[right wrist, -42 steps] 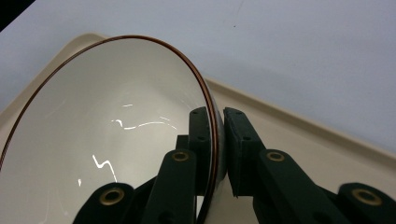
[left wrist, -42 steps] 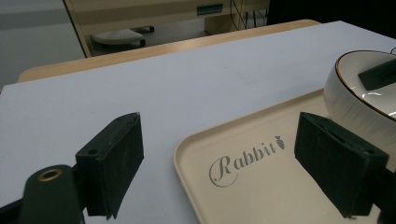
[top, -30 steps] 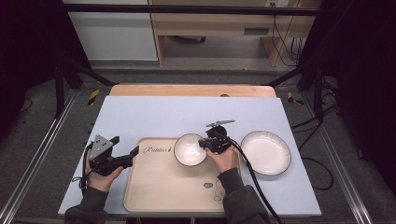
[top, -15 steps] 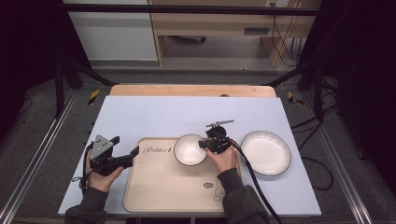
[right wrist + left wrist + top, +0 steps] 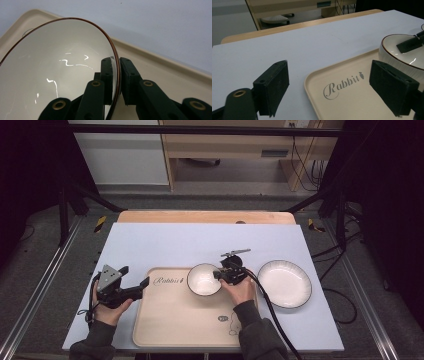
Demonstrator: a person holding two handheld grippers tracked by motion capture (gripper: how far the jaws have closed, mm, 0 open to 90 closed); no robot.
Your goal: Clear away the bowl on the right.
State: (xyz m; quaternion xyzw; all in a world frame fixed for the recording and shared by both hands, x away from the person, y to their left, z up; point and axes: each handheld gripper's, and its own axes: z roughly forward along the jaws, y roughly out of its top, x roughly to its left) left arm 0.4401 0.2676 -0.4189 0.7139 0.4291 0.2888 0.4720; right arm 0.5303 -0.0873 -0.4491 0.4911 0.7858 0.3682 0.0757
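Note:
A white bowl (image 5: 204,279) with a brown rim is at the far right part of the beige tray (image 5: 185,325). My right gripper (image 5: 218,275) grips its right rim. In the right gripper view the bowl (image 5: 57,70) is close up, and the right gripper (image 5: 116,60) has one pad inside the wall and one outside; the jaws have just eased a little with the rim still between them. My left gripper (image 5: 142,285) is open by the tray's left edge. In the left gripper view, the left gripper (image 5: 329,82) spans the tray (image 5: 342,100) corner, with the bowl (image 5: 402,57) beyond.
A wide white plate (image 5: 284,283) lies on the pale blue table cover to the right of the tray. The tray bears the word "Rabbit" (image 5: 343,83) and a small printed figure (image 5: 227,320). A black cable trails from the right gripper toward the table's near edge.

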